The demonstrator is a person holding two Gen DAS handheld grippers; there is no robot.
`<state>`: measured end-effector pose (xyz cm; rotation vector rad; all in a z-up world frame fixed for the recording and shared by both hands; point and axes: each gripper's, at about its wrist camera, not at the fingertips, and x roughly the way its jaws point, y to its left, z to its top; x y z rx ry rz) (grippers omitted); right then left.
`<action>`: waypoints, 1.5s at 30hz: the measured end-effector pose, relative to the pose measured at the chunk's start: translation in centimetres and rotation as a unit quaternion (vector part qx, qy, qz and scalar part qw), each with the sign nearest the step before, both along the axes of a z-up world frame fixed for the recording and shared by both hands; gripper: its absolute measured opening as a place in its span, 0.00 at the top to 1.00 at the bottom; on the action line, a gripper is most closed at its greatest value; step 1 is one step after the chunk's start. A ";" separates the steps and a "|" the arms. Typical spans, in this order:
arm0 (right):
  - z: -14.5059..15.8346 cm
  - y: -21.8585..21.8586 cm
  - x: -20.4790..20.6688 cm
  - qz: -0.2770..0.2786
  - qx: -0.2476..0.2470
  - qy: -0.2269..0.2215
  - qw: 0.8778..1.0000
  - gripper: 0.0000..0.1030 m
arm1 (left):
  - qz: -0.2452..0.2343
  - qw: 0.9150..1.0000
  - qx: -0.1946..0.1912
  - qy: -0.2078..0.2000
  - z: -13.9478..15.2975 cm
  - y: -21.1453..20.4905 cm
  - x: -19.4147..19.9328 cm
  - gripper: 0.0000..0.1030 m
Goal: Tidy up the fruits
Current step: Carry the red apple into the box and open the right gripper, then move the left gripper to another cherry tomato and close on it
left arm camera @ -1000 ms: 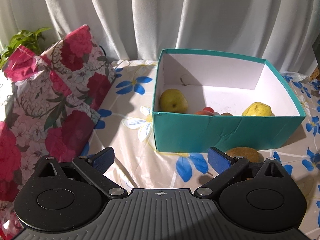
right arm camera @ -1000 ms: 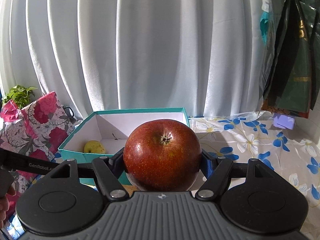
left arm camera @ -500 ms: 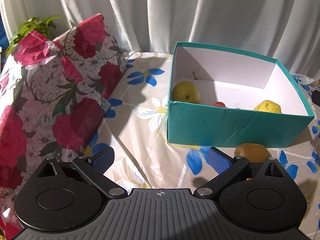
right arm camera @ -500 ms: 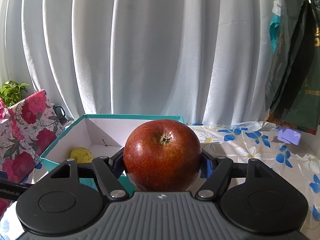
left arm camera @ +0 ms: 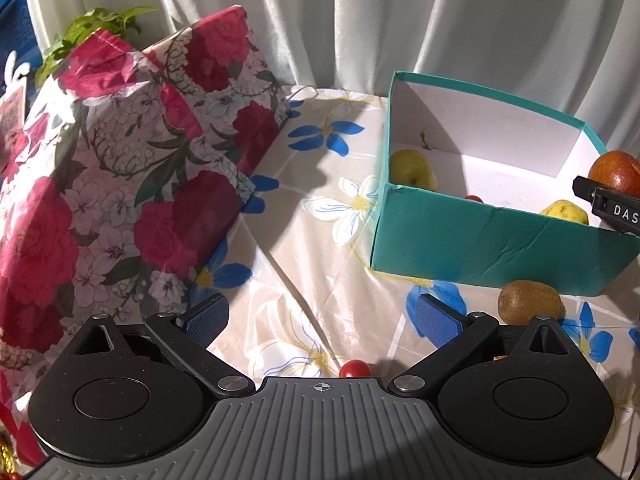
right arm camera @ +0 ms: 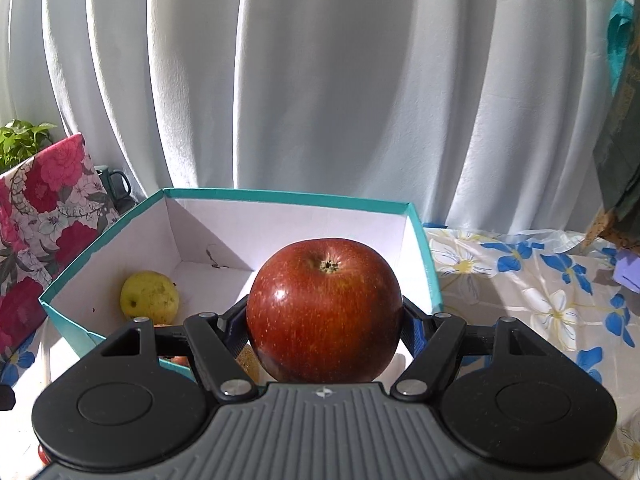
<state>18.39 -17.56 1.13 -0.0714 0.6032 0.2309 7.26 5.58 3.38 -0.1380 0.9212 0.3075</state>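
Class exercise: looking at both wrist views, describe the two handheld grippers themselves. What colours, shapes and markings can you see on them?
Both look alike. The left gripper has a grey ribbed body with a small crosshair mark, two round black discs, black linkage arms with silver pivot screws, and blue textured finger pads. The right gripper shows the same build; seen from the left wrist view, its black side carries white letters "DAS". No cables or sleeves are visible.

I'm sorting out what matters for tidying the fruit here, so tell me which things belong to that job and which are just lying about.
Part of the job:
- round red apple, held in the right gripper
- open teal cardboard box
- two yellow fruits inside
- brown fuzzy kiwi on the cloth
- small red tomato
- left gripper, open, empty

Just lying about:
- red floral wrapped package
- leafy green plant
- dark mug
- white curtain
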 end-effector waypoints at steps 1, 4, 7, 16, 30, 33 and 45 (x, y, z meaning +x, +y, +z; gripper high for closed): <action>-0.3 0.1 0.3 0.001 -0.001 0.007 1.000 0.29 | 0.003 1.000 -0.003 -0.001 0.1 0.2 -0.1 0.01; -1.2 0.5 0.7 0.008 -0.004 0.024 1.000 0.29 | 0.009 1.000 -0.001 -0.003 0.2 0.6 -0.1 0.01; -1.8 0.5 0.8 0.005 0.005 0.031 1.000 0.29 | 0.007 1.000 0.001 0.002 0.1 0.5 0.0 0.01; -1.9 0.5 0.9 0.007 0.000 0.028 1.000 0.29 | -0.016 1.000 0.004 0.014 -0.4 -0.5 0.4 0.01; 0.7 0.2 -1.5 -0.004 -0.016 -0.067 0.998 0.15 | -0.018 0.999 0.010 0.025 -1.1 -0.5 0.3 0.01; 2.0 -0.6 -3.0 -0.006 -0.007 -0.079 0.997 0.14 | -0.020 0.999 0.011 0.025 -1.3 -0.4 0.1 0.01; 3.4 -4.1 -12.7 -0.040 0.037 -0.071 0.996 0.05 | -0.074 0.997 0.014 0.003 -3.7 -1.4 -1.7 0.01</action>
